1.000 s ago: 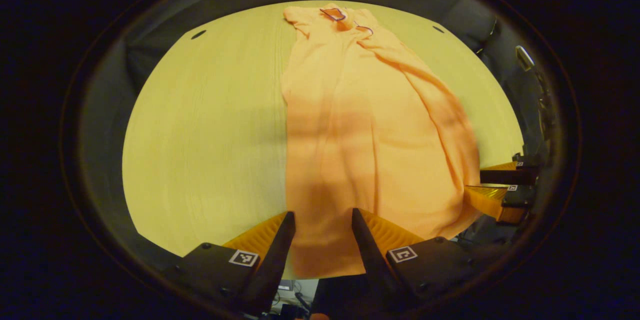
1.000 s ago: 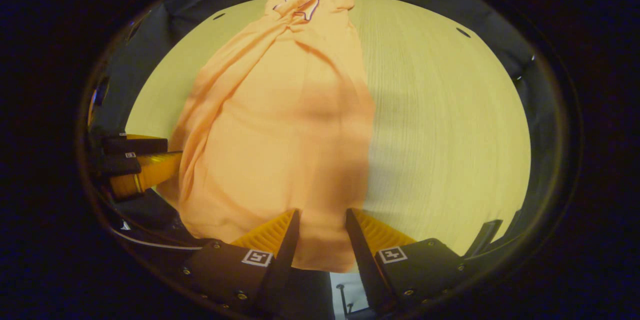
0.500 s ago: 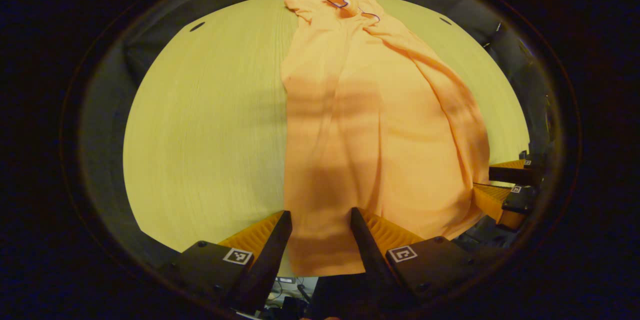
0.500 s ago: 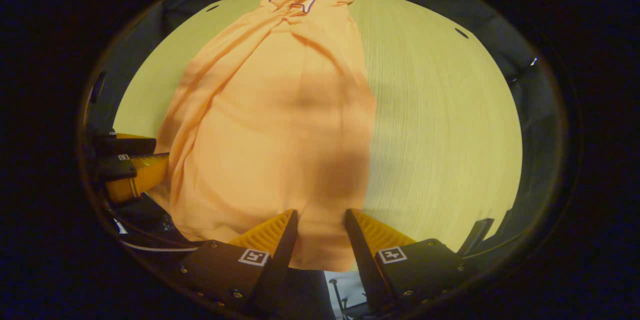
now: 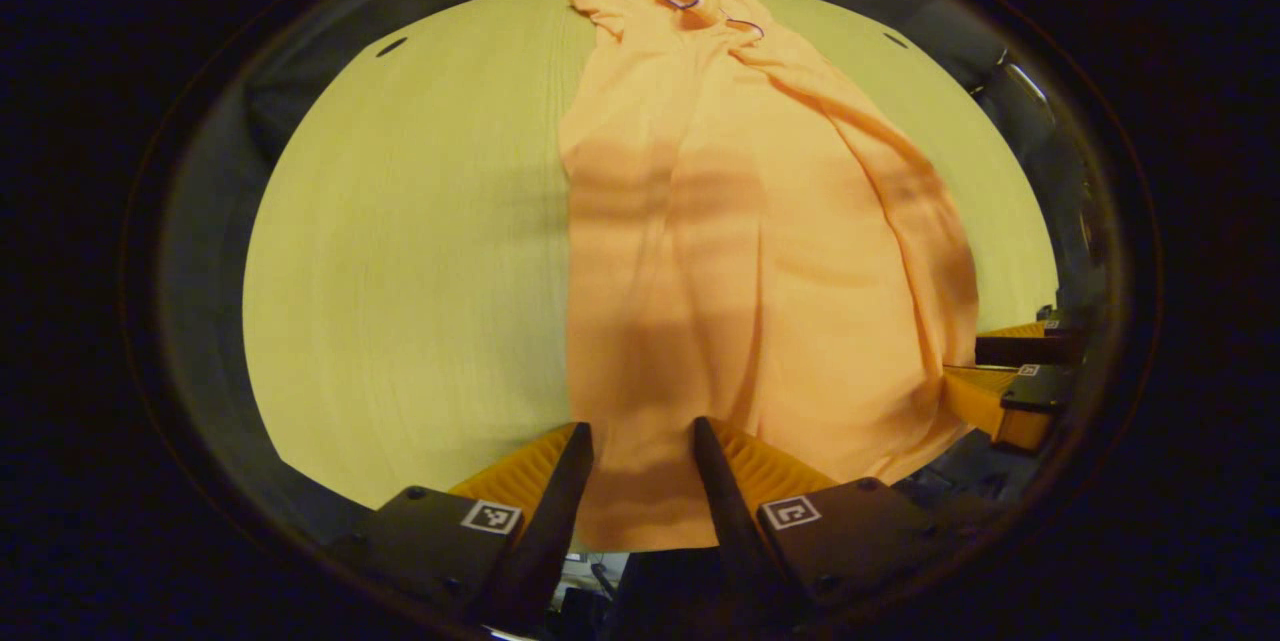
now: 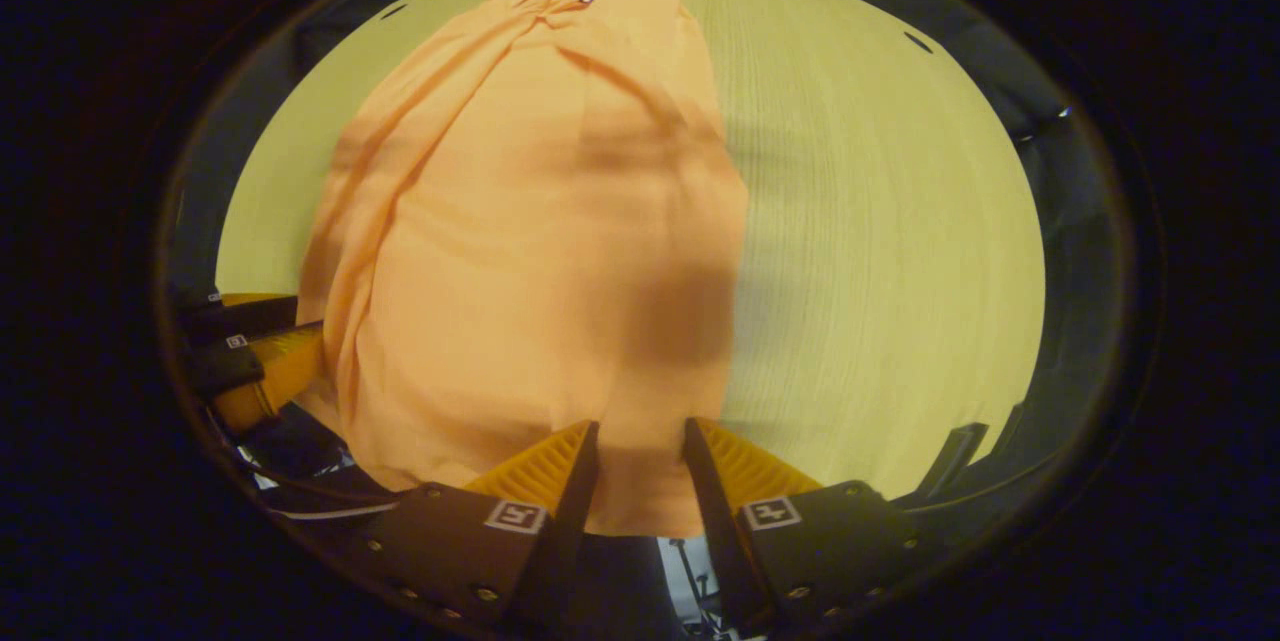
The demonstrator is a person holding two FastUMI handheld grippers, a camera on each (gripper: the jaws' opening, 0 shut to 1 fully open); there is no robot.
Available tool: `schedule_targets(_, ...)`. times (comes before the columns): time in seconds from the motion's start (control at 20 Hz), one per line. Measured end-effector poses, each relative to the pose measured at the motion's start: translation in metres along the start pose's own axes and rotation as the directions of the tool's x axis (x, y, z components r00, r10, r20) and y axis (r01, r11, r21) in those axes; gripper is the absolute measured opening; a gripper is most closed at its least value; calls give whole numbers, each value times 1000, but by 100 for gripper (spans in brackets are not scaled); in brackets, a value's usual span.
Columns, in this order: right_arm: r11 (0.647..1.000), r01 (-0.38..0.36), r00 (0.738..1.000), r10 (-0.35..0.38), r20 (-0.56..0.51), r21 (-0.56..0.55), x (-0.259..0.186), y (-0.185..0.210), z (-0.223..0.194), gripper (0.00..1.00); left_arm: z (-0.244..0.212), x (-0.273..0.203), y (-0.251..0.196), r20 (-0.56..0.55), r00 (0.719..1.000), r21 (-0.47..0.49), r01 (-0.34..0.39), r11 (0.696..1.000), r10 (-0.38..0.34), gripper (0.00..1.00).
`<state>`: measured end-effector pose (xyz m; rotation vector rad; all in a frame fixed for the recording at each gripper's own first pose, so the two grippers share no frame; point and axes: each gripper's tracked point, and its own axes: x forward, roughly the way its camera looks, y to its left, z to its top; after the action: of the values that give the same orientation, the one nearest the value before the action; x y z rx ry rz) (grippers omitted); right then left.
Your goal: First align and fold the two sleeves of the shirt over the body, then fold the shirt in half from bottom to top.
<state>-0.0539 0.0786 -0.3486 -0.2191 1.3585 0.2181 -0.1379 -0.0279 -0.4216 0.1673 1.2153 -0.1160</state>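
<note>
The orange short-sleeved fabric shirt (image 5: pixel 740 241) lies lengthwise on the pale yellow-green wooden table (image 5: pixel 400 251), collar at the far end and hem hanging just over the near edge. Its sides look already turned in over the body, so the sleeve folds appear done, and the narrow shape suits the last fold from bottom to top. The left gripper (image 5: pixel 633 481) sits at the near left part of the hem, its fingers apart with cloth between them, released rather than pinching. The right gripper (image 6: pixel 640 471) stands likewise at the near right part of the hem, parted and not clenched. Both seem placed at the hem corners so they can lift it evenly toward the collar
</note>
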Motion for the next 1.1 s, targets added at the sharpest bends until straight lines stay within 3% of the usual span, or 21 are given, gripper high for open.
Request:
schedule_targets(0.05,1000,2,1000,-2,-5,16,-1,0,0,32,0,2,-3,-8,1000,1,4,1000,-4,57)
schedule_targets(0.1,1000,-1,1000,1,-15,16,-1,1,-1,19,0,2,-6,-12,1000,2,9,1000,-9,50)
schedule_targets(0.2,1000,-5,1000,5,-24,3,-1,0,0,18,1,1,-13,-13,1000,-8,25,1000,-25,16)
schedule_targets(0.25,1000,-4,1000,4,-27,0,-2,0,-1,18,1,2,-12,-17,999,-5,28,1000,-28,12)
schedule_targets(0.3,1000,0,1000,0,-29,0,-1,-1,0,18,3,0,-12,-14,999,-14,34,999,-35,19)
schedule_targets(0.35,1000,2,999,-2,-33,-2,-1,0,0,19,2,2,-13,-20,999,-30,38,999,-39,7)
schedule_targets(0.4,1000,10,1000,-10,-27,15,-7,-2,-4,18,2,2,-13,-23,999,-36,42,998,-43,8)
schedule_targets(0.45,1000,11,1000,-10,-26,24,-2,-1,0,1,3,0,-12,-24,999,-39,47,998,-48,8)
schedule_targets(0.9,999,-12,1000,13,-18,33,-10,4,4,2,12,-8,-8,-18,998,-92,56,994,-58,7)
schedule_targets(1.0,999,-24,999,23,24,41,-24,4,24,1,33,-23,-2,7,998,-103,59,993,-59,11)
schedule_targets(1.1,998,-33,997,30,69,51,-40,2,48,1,53,-33,2,36,998,-101,63,993,-59,8)
